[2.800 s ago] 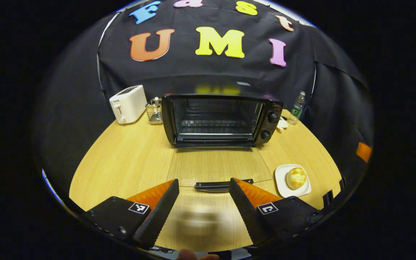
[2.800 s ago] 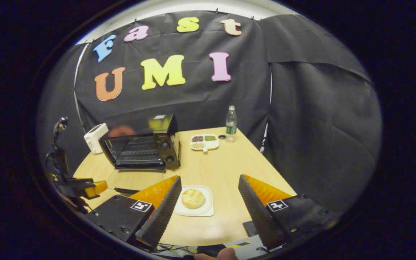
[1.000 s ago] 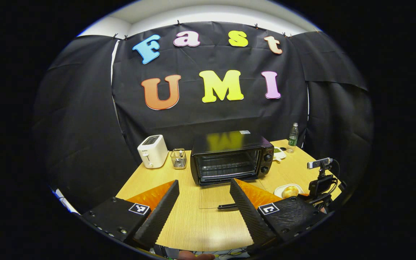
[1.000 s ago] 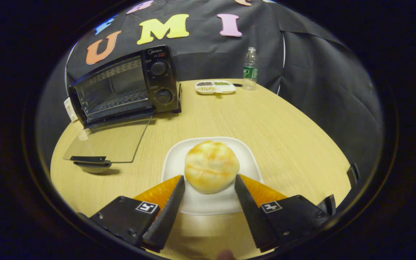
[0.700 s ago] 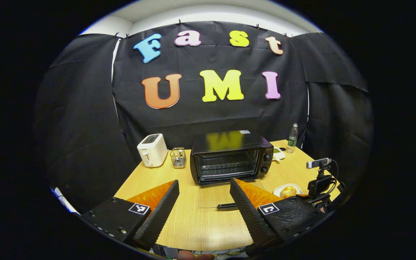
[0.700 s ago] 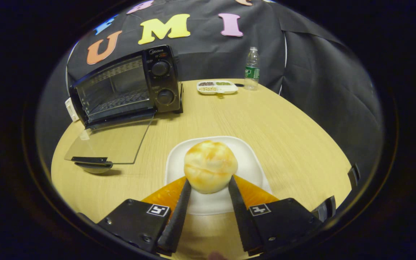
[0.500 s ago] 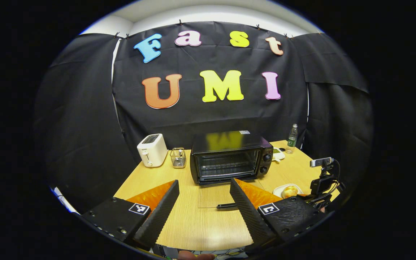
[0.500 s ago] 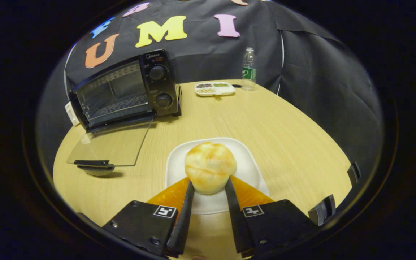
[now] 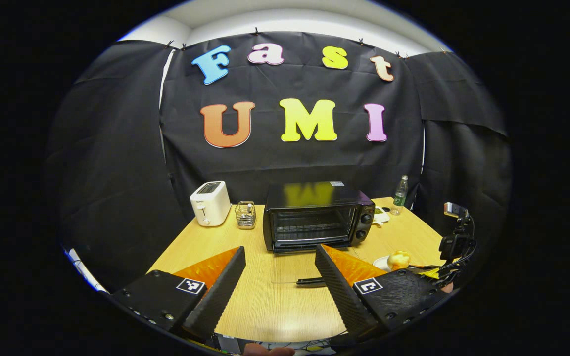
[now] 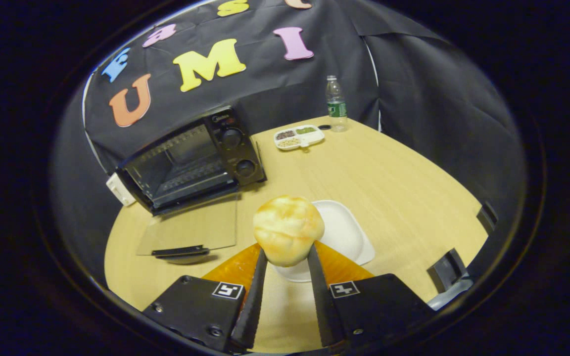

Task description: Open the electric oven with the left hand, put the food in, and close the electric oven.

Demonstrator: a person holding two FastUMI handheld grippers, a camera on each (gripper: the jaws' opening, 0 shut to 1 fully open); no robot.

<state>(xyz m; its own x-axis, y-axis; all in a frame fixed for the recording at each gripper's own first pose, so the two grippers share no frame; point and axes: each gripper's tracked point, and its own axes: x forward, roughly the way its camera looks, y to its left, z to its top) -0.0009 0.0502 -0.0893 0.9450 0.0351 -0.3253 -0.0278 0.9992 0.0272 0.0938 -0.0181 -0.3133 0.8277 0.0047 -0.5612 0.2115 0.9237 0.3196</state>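
Note:
The black electric oven (image 9: 314,217) stands at the back of the table with its glass door (image 9: 305,269) folded down flat, handle (image 9: 312,282) toward me. My left gripper (image 9: 280,257) hangs open well in front of it, holding nothing. In the right gripper view, my right gripper (image 10: 285,252) is shut on a round golden bun (image 10: 288,230), held a little above its white plate (image 10: 344,232). The oven (image 10: 193,160) is to the upper left there, door (image 10: 191,230) lying open. The left gripper view shows the bun (image 9: 399,258) raised at the far right.
A white toaster (image 9: 210,202) and a wire basket (image 9: 246,215) stand left of the oven. A divided snack tray (image 10: 299,137) and a water bottle (image 10: 335,104) sit at the table's far right. Black cloth walls close in the table.
My right gripper came down over the bun, shut on it and lifted it off the plate. My left gripper drew back from the opened door and now holds still.

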